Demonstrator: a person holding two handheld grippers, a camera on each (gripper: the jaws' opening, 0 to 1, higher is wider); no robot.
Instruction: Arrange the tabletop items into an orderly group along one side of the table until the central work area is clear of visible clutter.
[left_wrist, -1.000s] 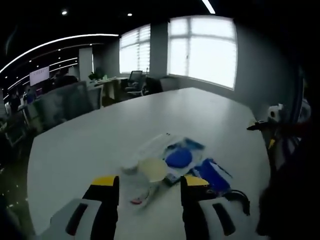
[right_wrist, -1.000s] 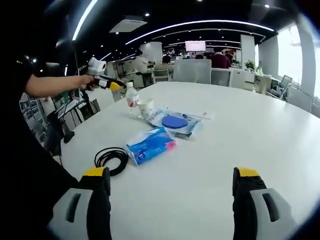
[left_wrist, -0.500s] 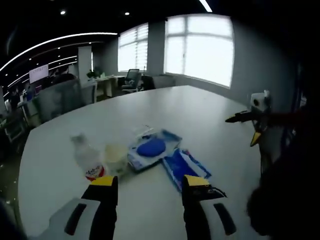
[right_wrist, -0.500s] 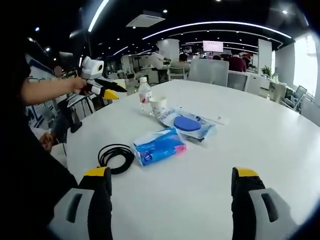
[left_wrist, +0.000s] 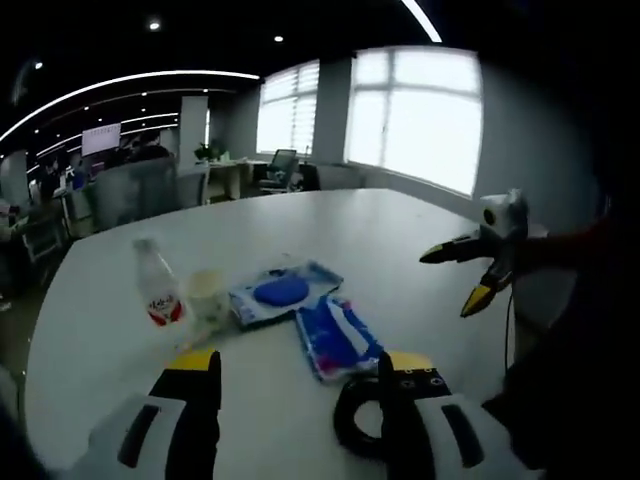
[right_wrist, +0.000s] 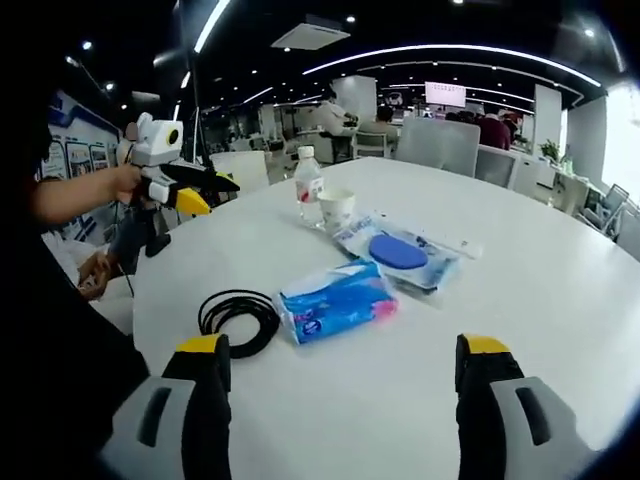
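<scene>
On a white conference table (right_wrist: 560, 280) in an open office, a coiled black cable (right_wrist: 238, 316) lies leftmost in the right gripper view, just beside a blue tissue pack (right_wrist: 335, 303) whose long axis runs left to right; its print is unreadable. Behind it sit a clear pouch with a blue disc (right_wrist: 400, 253), a paper cup (right_wrist: 338, 210) and a red-labelled water bottle (right_wrist: 309, 187). The right gripper (right_wrist: 340, 365) hovers empty, jaws spread wide; the left gripper (left_wrist: 297, 372), also spread, holds nothing.

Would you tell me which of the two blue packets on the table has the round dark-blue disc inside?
The clear-wrapped packet next to the paper cup; the other, the blue tissue pack beside the black cable coil, shows printing, no disc.
</scene>
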